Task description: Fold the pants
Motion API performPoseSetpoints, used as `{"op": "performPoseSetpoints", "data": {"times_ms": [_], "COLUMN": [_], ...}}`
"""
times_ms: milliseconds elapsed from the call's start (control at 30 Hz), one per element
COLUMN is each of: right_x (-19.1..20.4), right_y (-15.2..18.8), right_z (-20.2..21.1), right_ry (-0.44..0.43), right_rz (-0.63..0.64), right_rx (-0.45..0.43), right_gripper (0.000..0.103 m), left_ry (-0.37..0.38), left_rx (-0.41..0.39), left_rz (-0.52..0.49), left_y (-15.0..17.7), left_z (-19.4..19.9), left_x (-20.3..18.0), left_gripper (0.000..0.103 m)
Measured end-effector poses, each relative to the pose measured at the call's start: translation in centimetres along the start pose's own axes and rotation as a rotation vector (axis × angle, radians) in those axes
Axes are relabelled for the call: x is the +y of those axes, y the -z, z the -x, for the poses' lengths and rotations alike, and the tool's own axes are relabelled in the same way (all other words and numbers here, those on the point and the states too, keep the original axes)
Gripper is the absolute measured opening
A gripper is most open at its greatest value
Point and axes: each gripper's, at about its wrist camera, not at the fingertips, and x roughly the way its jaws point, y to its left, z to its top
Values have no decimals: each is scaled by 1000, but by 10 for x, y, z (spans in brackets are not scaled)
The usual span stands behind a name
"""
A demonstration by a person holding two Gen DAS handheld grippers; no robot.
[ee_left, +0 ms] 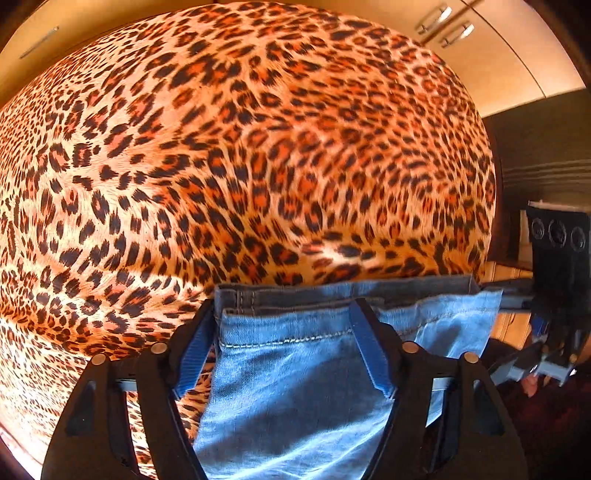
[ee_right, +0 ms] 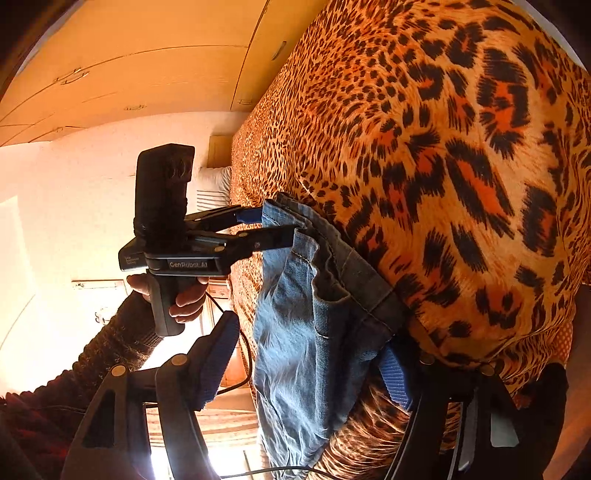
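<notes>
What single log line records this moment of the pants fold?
jeans: lying on leopard-print bedspread | left gripper: open, astride denim edge | right gripper: open, denim between fingers

One pair of jeans (ee_left: 295,376). One leopard-print bedspread (ee_left: 240,147). Two hand-held grippers: left (ee_left: 284,343) and right (ee_right: 314,369). One person's hand (ee_right: 184,295) in view. One white pillow (ee_right: 216,181). Two cupboard handles (ee_left: 447,26).

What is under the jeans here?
The jeans lie over the edge of the leopard-print bedspread, which shows all around their hem. In the right wrist view they hang down off that edge. What lies under the bedspread is covered.
</notes>
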Motion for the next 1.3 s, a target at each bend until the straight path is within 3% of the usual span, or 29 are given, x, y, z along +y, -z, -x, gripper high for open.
{"op": "performPoseSetpoints", "data": {"times_ms": [67, 133, 167, 200, 467, 533, 600, 700, 1000, 1167, 1300], "right_x": [-1, -1, 1, 0, 11, 11, 4, 7, 94, 144, 172], "right_y": [1, 2, 1, 2, 4, 3, 0, -3, 4, 30, 73], "right_z": [1, 3, 3, 3, -12, -16, -22, -24, -46, -79, -120], "right_ry": [5, 7, 7, 8, 60, 105, 129, 101, 74, 106, 166], "right_rz": [-6, -13, -15, -16, -3, -21, -64, -80, 211, 402, 581], "right_rx": [-3, -4, -6, -7, -30, -37, -13, -17, 92, 216, 378], "right_gripper": [73, 73, 73, 73, 70, 57, 16, 14, 14, 15, 17], "left_ry": [28, 49, 99, 133, 34, -10, -23, 2, 49, 46, 24], "left_rx": [28, 59, 81, 94, -1, -39, -61, -127, -324, -365, -346], "left_rz": [-31, -78, -72, -63, -76, -94, -75, -4, 160, 280, 400], "left_y": [-3, -4, -5, -1, 12, 15, 15, 30, 107, 155, 204], "left_z": [0, 1, -1, -4, -4, -3, -2, 16, 86, 110, 99], "left_x": [-2, -9, -13, -17, -25, -30, -32, -34, -6, 20, 29], "left_gripper": [63, 44, 28, 25, 25, 25, 21, 20, 20, 20, 21]}}
